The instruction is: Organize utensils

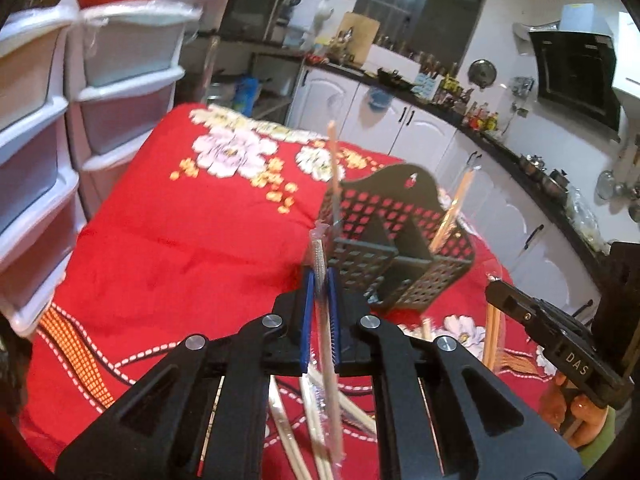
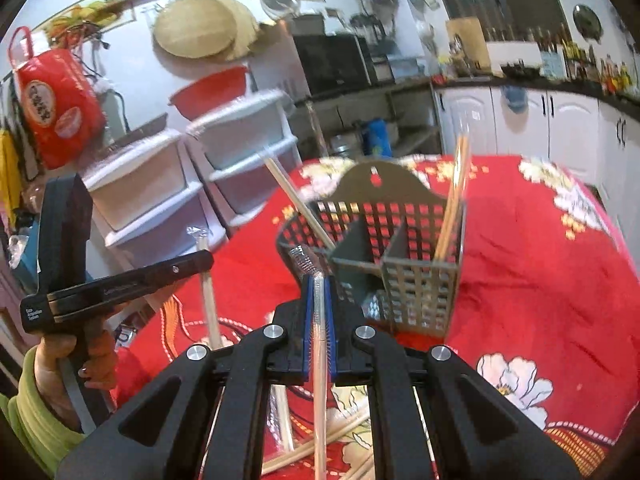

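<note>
A dark perforated utensil caddy with compartments stands on the red flowered cloth. Wrapped chopsticks stand in its right compartment and another pair leans in its left one. My left gripper is shut on a plastic-wrapped pair of chopsticks, held upright just before the caddy's left side. My right gripper is shut on a plastic-wrapped chopstick pair, close to the caddy's front left corner. Several wrapped chopsticks lie on the cloth below both grippers.
White plastic drawer units stand at the table's left side, a red basin on top. Kitchen cabinets and a cluttered counter run behind. The other gripper shows at each view's edge.
</note>
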### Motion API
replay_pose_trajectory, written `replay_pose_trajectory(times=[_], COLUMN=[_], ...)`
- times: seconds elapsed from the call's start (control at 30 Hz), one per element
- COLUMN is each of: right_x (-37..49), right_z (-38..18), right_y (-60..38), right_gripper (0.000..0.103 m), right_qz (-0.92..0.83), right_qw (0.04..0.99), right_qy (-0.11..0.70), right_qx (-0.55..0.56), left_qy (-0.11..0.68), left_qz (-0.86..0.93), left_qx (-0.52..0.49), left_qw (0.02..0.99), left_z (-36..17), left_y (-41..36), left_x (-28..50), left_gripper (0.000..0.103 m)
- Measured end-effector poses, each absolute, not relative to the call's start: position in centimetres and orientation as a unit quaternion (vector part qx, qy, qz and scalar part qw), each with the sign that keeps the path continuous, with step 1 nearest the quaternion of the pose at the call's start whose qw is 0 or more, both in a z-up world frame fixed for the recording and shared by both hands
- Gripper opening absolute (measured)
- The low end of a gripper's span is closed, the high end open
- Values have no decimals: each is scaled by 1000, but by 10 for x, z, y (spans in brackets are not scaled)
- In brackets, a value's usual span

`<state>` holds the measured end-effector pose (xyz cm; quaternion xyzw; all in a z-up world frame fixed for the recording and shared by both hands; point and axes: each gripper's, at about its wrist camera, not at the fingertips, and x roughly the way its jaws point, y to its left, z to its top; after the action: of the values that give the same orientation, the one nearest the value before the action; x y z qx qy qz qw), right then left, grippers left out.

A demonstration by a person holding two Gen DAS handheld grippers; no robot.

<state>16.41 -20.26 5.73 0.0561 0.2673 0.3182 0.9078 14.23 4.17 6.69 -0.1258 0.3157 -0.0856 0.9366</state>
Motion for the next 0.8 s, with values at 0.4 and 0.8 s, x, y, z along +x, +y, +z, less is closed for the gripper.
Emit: replay_pose_trajectory(times=[0.4,0.8], right_x=[150,154], right_z=[101,144], right_y=[-213,-227], right_gripper=[6,6], right_qz=[316,303], right_qw=[928,944], right_qy=[191,114], right_qx=[53,59], left_qy=[277,235], left_qz=[-107,-133], left_qx=[-119,-108], left_qw=[948,957], left_z=[108,152], left_y=[26,7], left_x=[139,144], left_gripper=[2,2])
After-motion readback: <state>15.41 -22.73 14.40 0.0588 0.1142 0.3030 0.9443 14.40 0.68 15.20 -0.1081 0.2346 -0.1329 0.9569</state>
